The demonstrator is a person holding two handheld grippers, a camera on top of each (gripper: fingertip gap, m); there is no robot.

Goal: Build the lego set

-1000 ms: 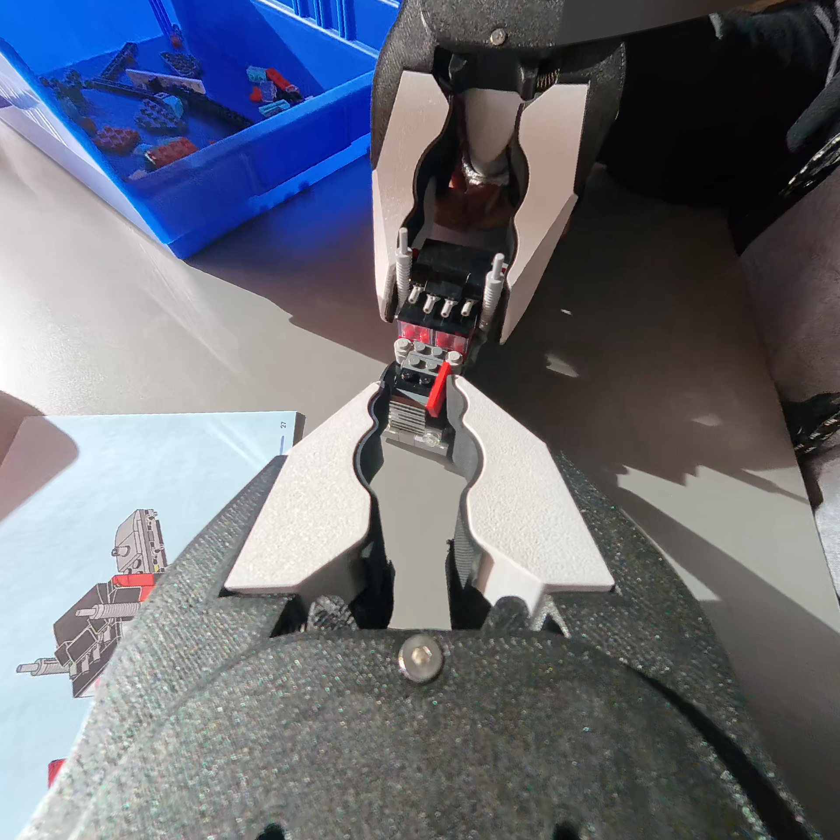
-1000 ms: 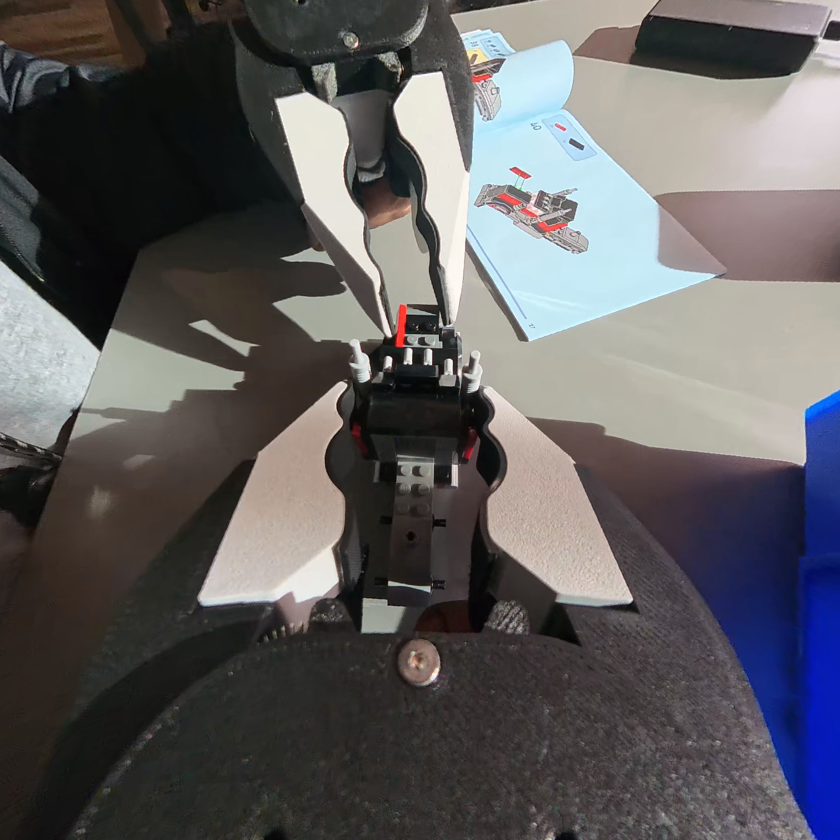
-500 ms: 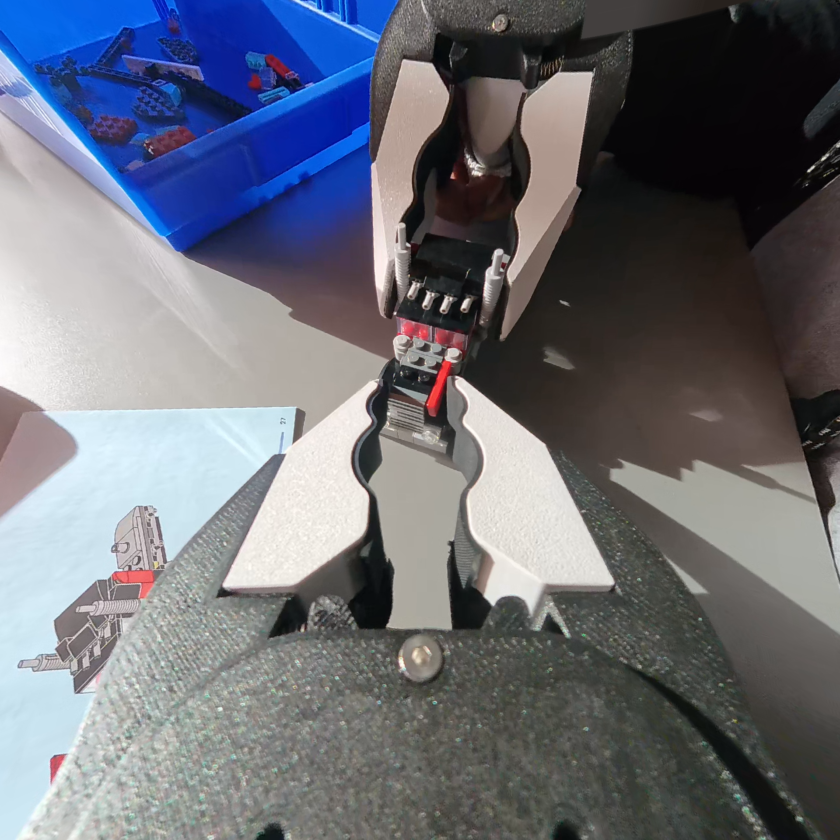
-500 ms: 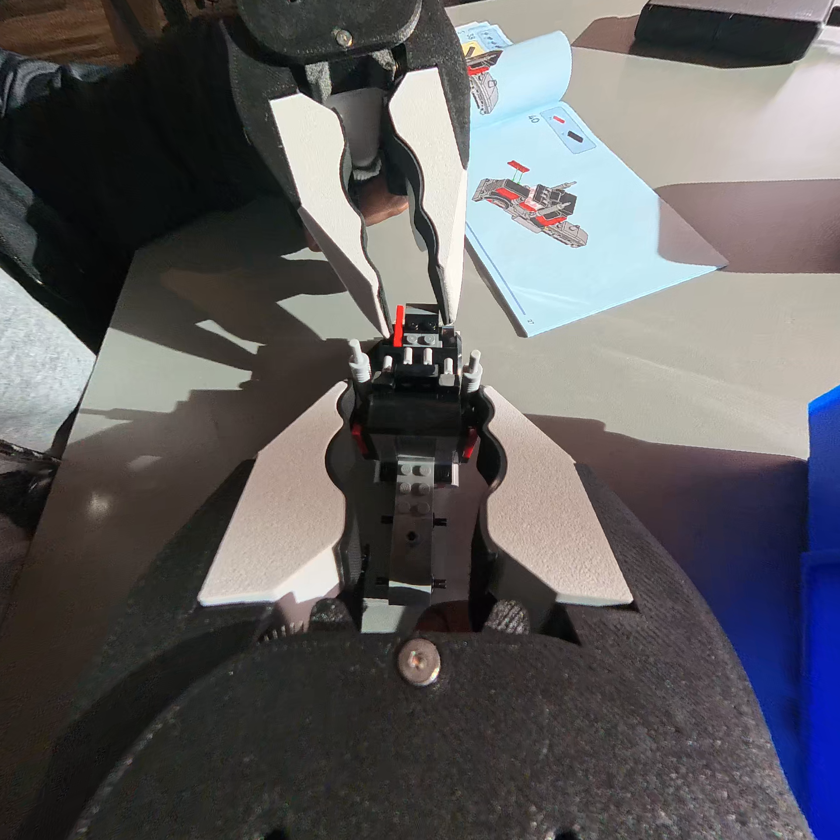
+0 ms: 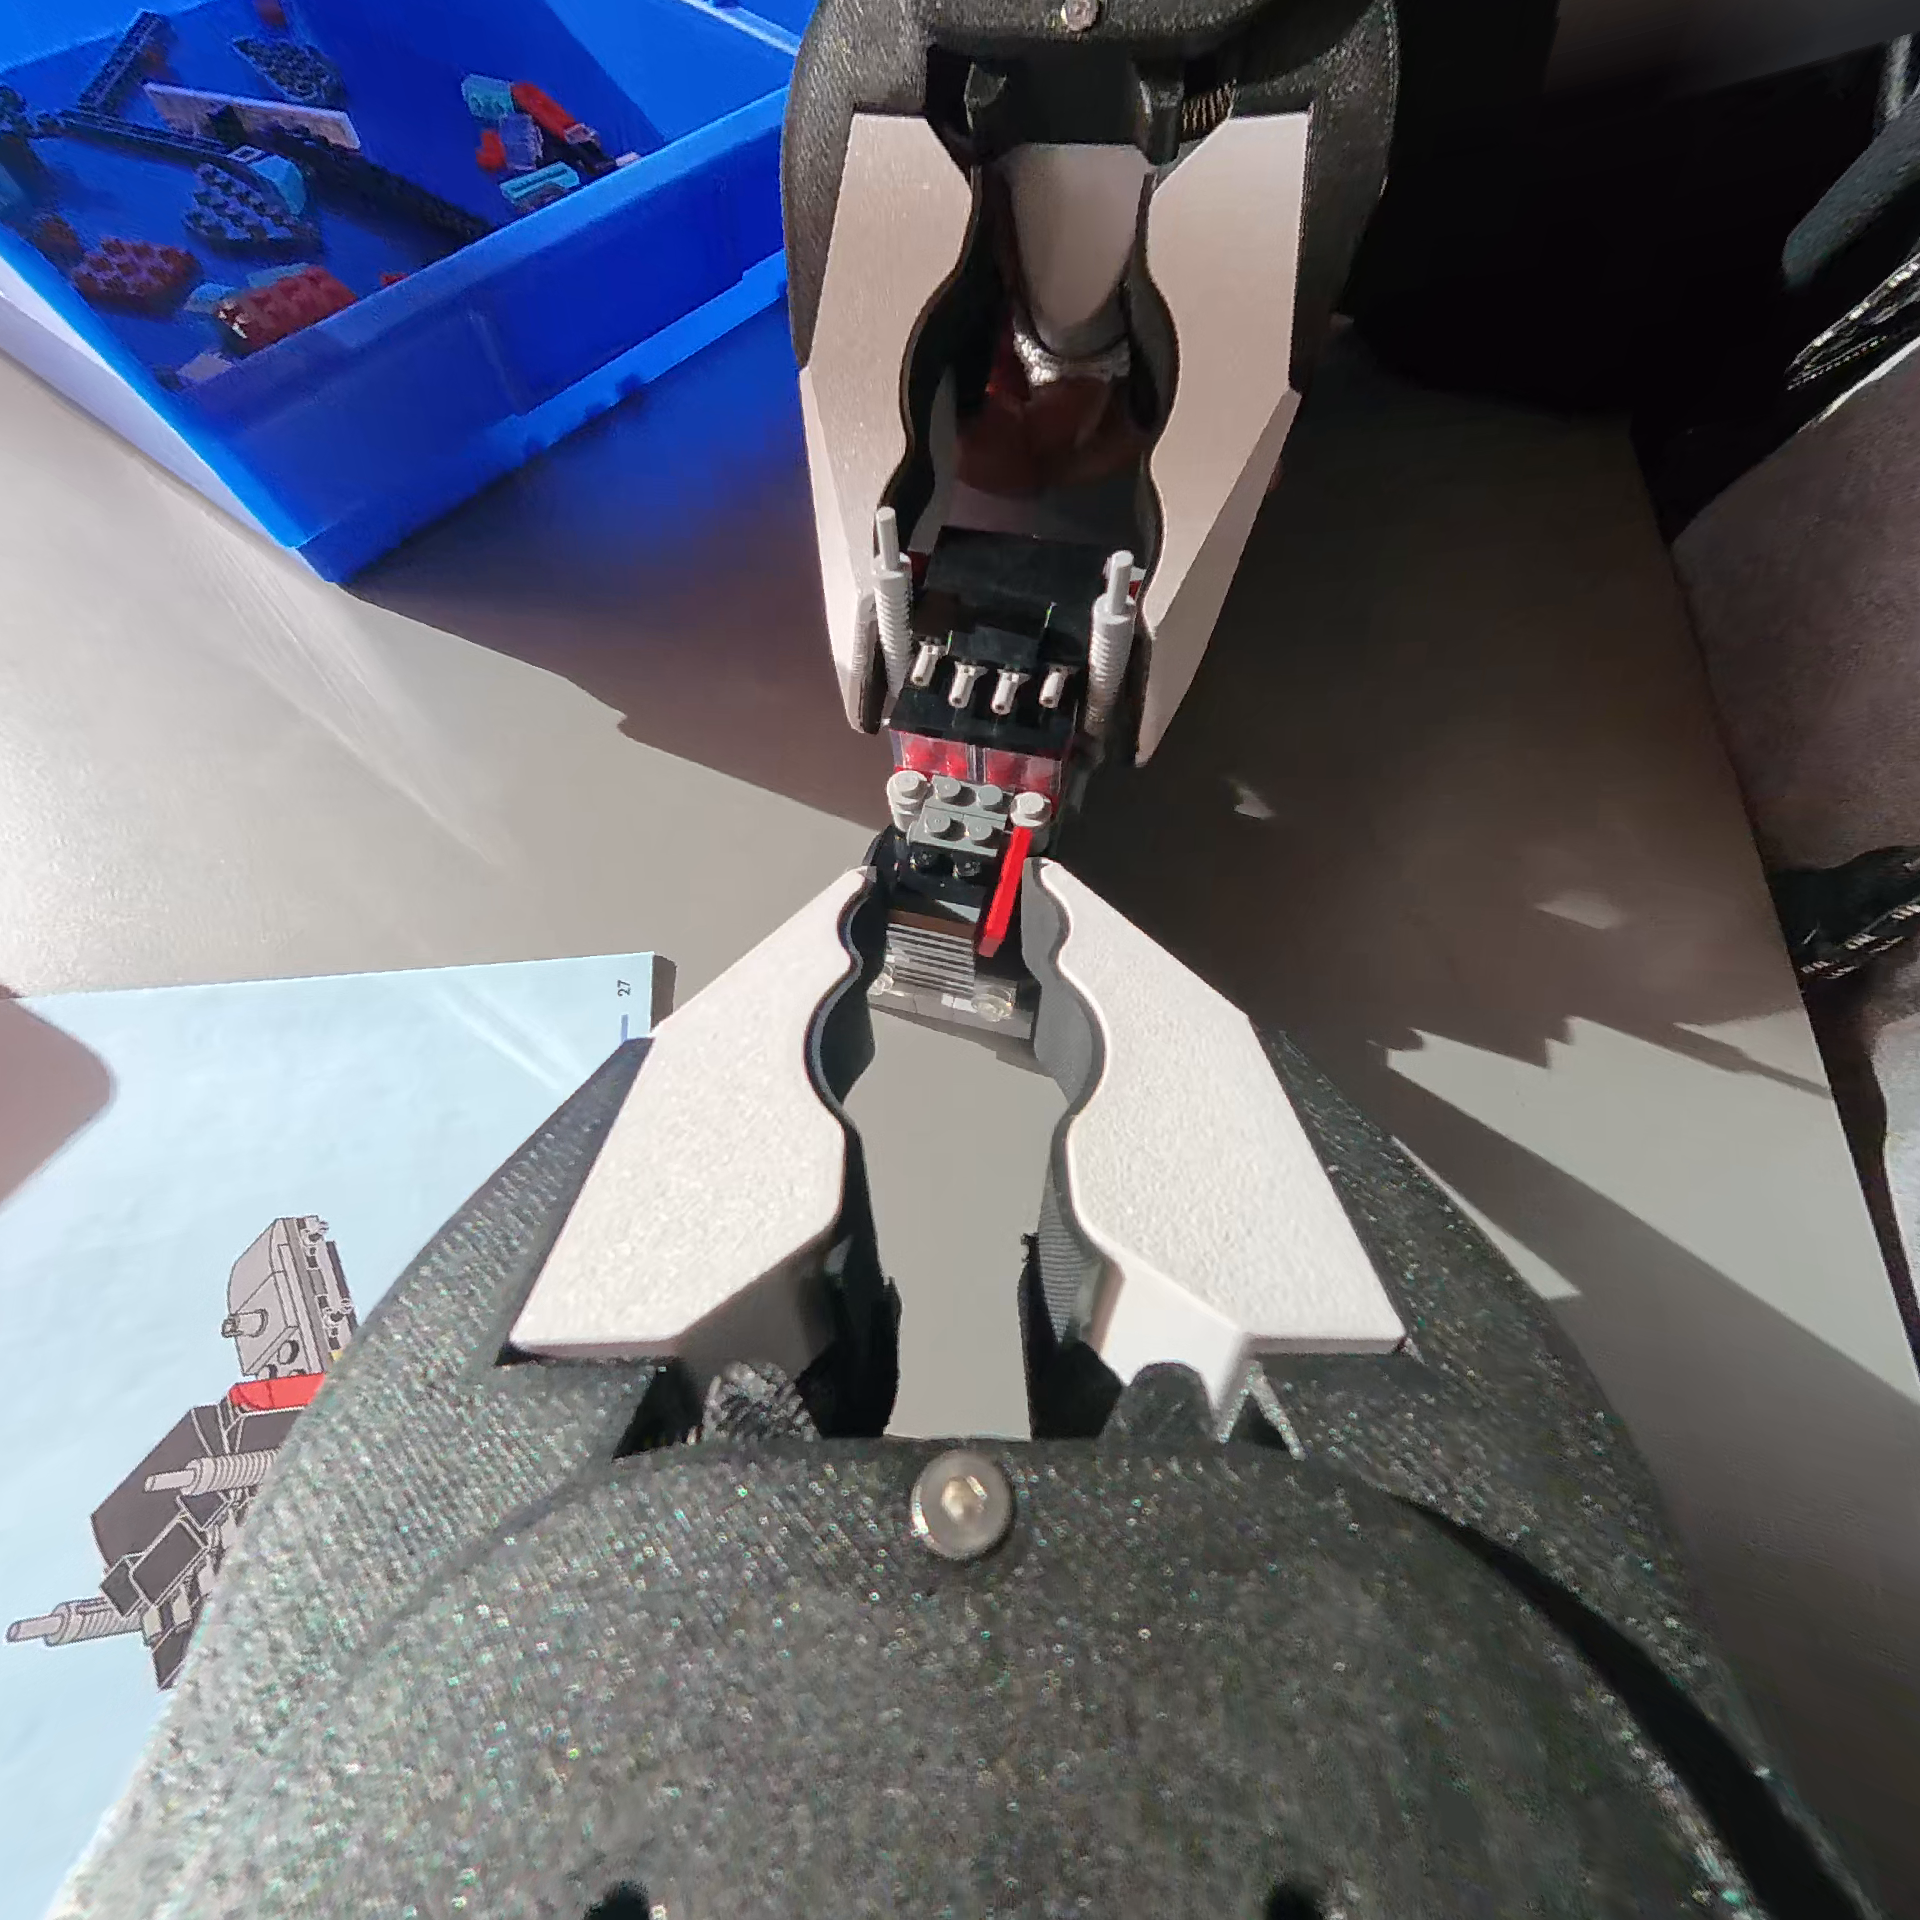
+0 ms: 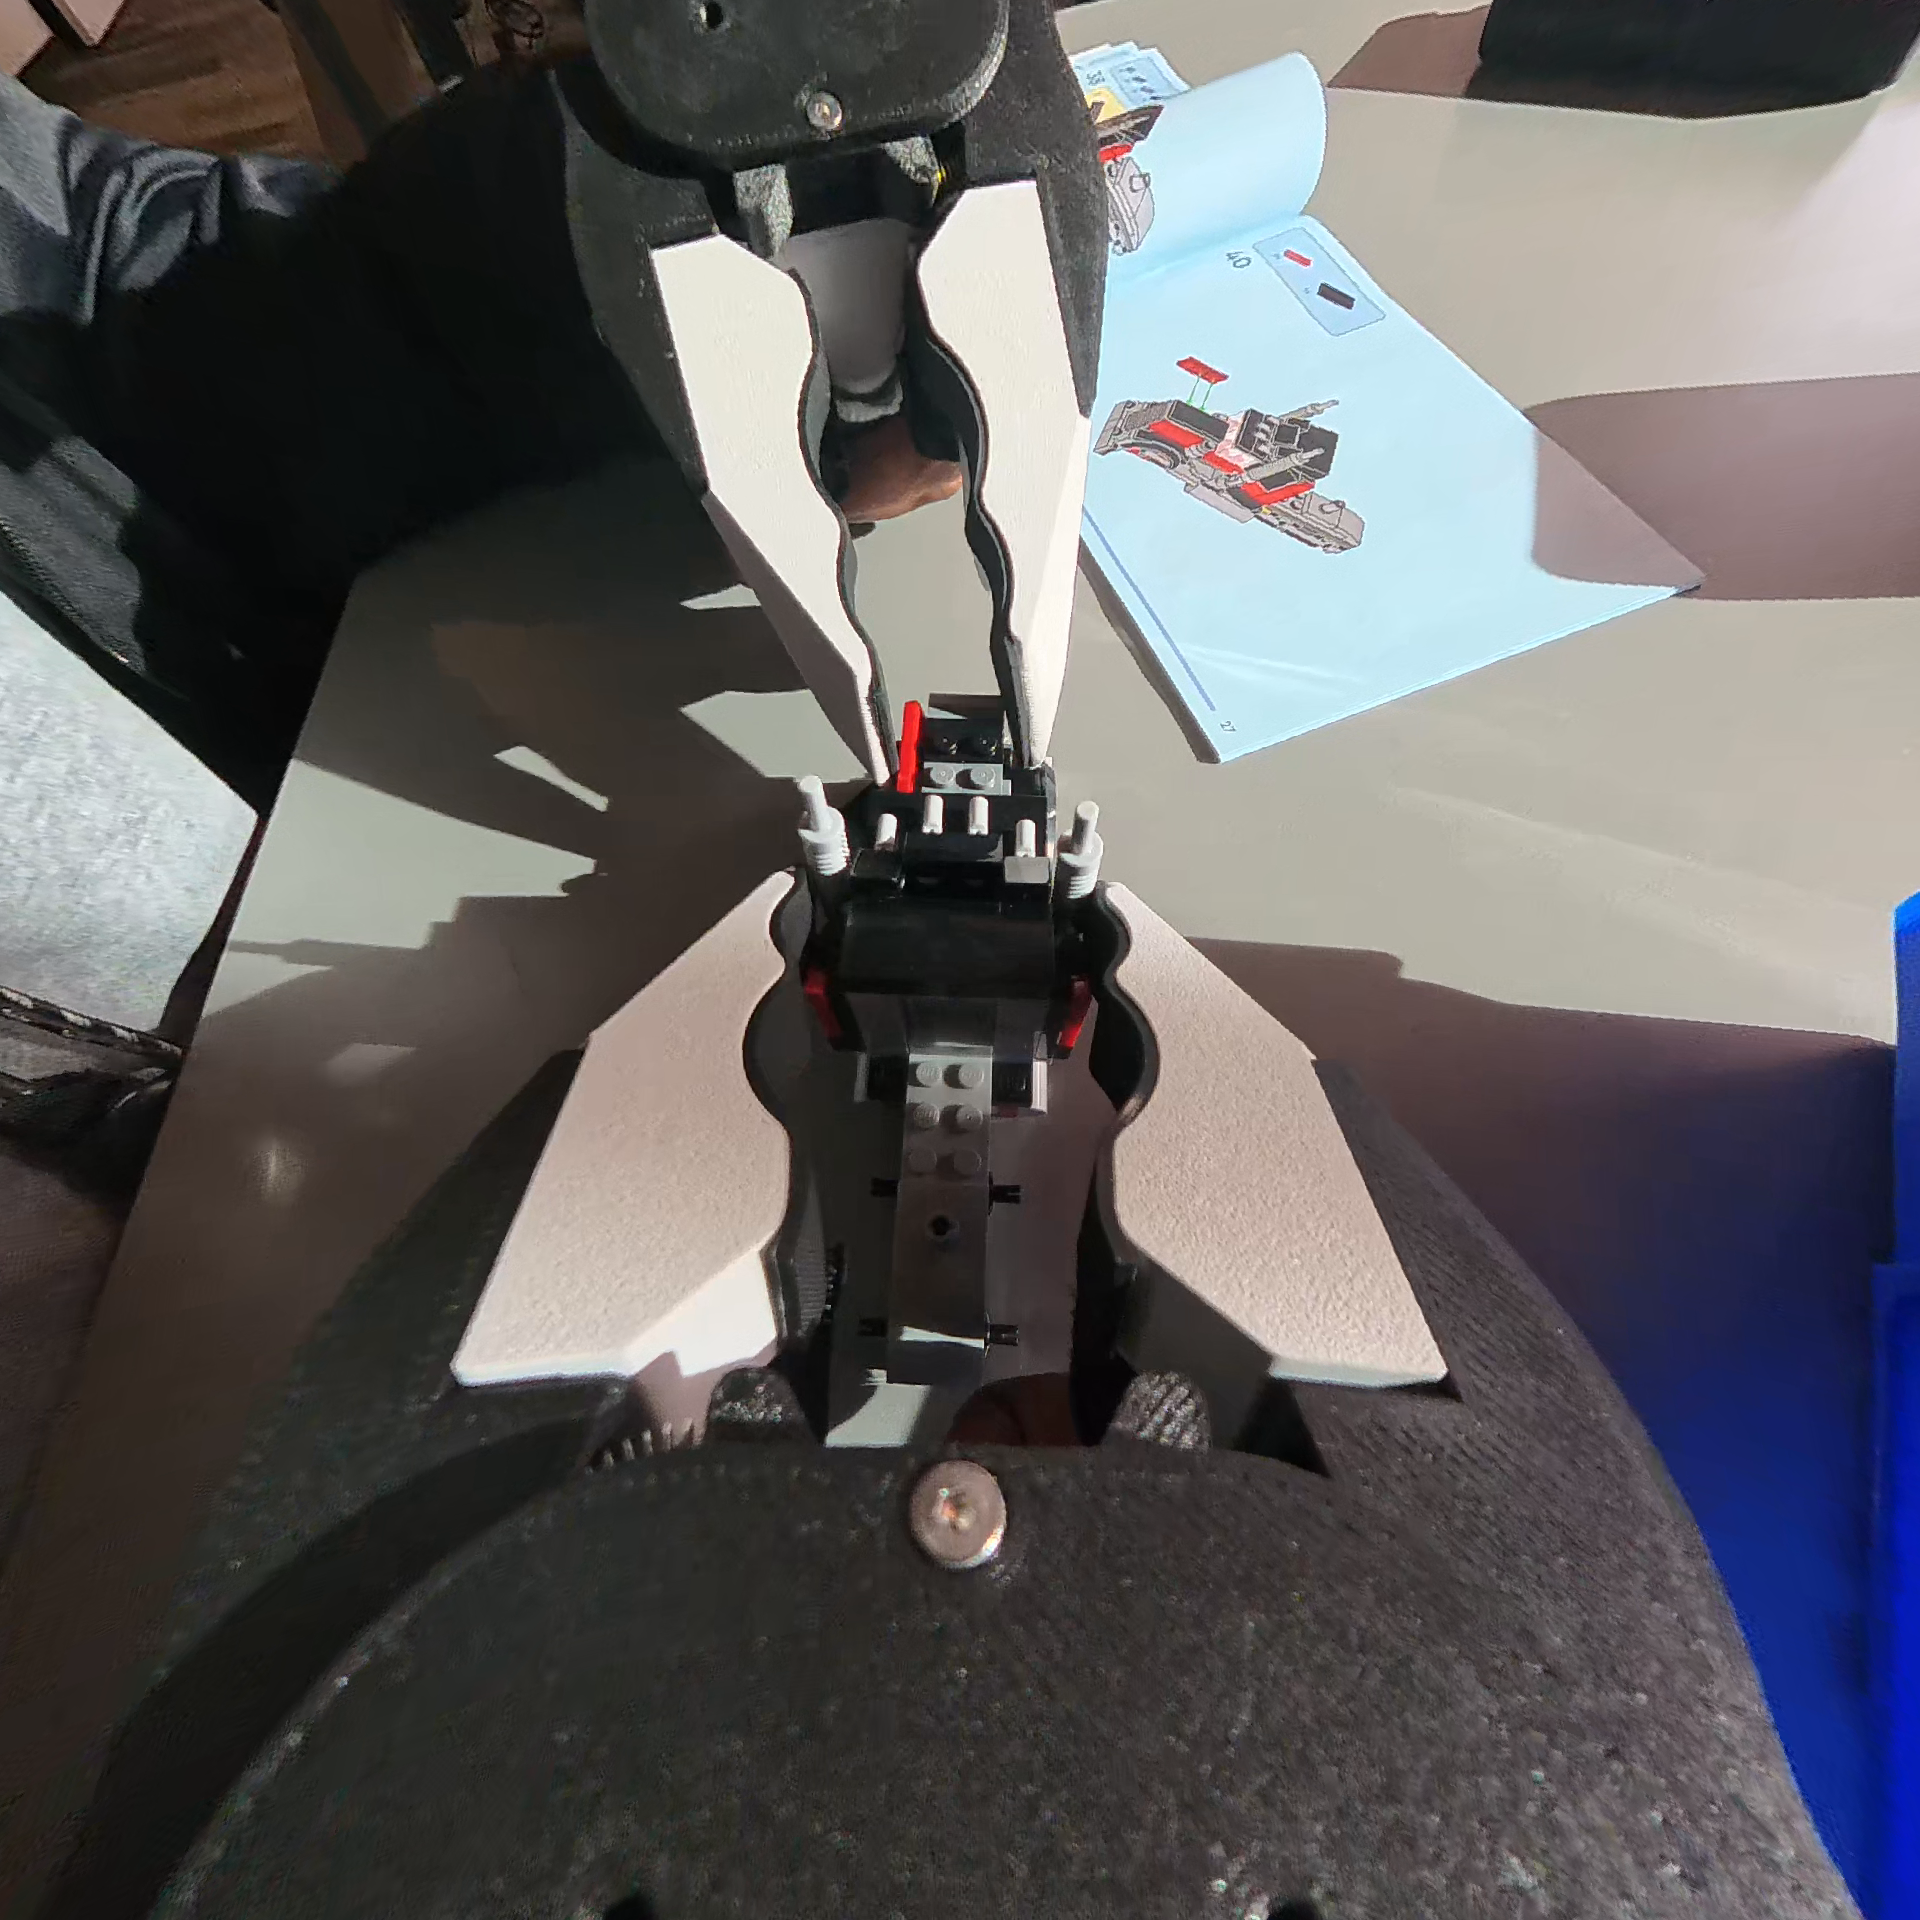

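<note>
Floating above the grey worktop (image 5: 312, 748), a half-built lego truck (image 6: 951, 935) in black, grey and red is held between two hand-held grippers that face each other nose to nose. The right hand-held gripper (image 6: 951, 904) pinches the black cab block across its width, with the grey chassis running back between its fingers toward the camera. The left hand-held gripper (image 5: 951, 894) is nearly pressed together around the truck's front end, where the ribbed grey grille sits. A thin red tile (image 5: 1003, 894) stands on edge there, tilted rather than flat, just inside the left gripper's finger at 3 o'clock; whether that finger pinches it or only touches it cannot be told.

The truck's long axis runs straight from one gripper to the other, 6 to 12 o'clock in both wrist views. The left gripper is the nearer to the red tile, so seating it likely falls to that side while the right holds steady.

A blue parts bin (image 5: 436, 343) of loose bricks lies at 10 o'clock in the left view. An open instruction booklet (image 6: 1382, 499) lies at 2 o'clock in the right view.
</note>
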